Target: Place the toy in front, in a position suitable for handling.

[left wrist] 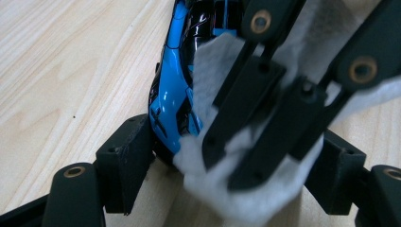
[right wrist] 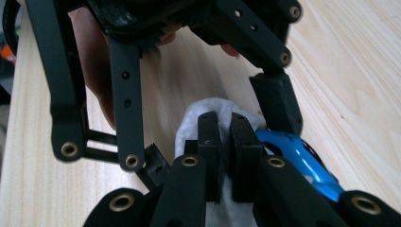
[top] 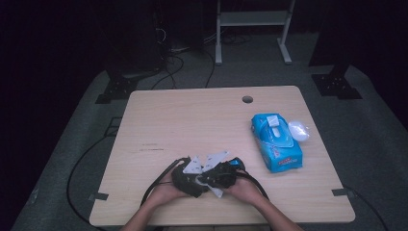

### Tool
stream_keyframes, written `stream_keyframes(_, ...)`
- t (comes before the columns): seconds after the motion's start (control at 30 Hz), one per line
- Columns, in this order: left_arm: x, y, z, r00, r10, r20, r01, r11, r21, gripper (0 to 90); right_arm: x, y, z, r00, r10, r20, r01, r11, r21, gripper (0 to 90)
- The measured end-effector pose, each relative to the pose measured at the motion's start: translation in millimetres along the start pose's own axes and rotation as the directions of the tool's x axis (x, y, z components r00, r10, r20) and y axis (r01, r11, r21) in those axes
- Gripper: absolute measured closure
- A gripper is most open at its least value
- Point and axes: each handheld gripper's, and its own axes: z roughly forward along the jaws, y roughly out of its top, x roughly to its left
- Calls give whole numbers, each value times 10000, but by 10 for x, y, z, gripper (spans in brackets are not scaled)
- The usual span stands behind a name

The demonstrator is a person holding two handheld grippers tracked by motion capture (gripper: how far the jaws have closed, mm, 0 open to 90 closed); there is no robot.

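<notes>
A glossy blue toy car (left wrist: 172, 90) sits between the jaws of my left gripper (left wrist: 231, 170), its side against one pad, low over the wooden table (top: 192, 120). My right gripper (right wrist: 226, 142) is shut on a white wet wipe (right wrist: 208, 106) and presses it against the car (right wrist: 298, 156). In the left gripper view the wipe (left wrist: 246, 203) bulges around the right gripper's black jaws and covers the car's near flank. The high view has both hands together near the table's front edge, with the grippers (top: 207, 177) nose to nose.
A blue packet of wipes (top: 276, 142) lies at the right of the table, with a crumpled white wad (top: 298, 130) beside it. A cable hole (top: 247, 99) is near the far edge. Black cables trail off the front. A metal stand (top: 252, 19) is beyond the table.
</notes>
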Motion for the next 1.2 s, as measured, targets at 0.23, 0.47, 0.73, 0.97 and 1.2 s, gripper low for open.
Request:
stream_keyframes(0.23,8,-4,15,9999,-137,37,137,9999,-100,253,-178,-108,-211,9948,728,717,-710,9971,-265,846)
stream_keyframes(0.47,2,-15,4,9998,-220,-10,219,9997,-137,257,-84,-33,-43,9987,436,251,-429,9987,-284,845)
stream_keyframes(0.73,6,-12,35,9989,-428,-181,422,9985,-349,296,-358,-185,-205,9704,2276,808,-2246,9735,-439,845)
stream_keyframes(0.97,-14,58,108,9988,-427,-223,420,9987,-301,209,-368,-165,-389,9619,1984,1882,-1975,9800,-237,845)
stream_keyframes(1.2,54,98,189,9948,-1023,-15,1021,9935,-512,191,-354,-168,-312,9647,2232,1394,-2224,9747,-215,845)
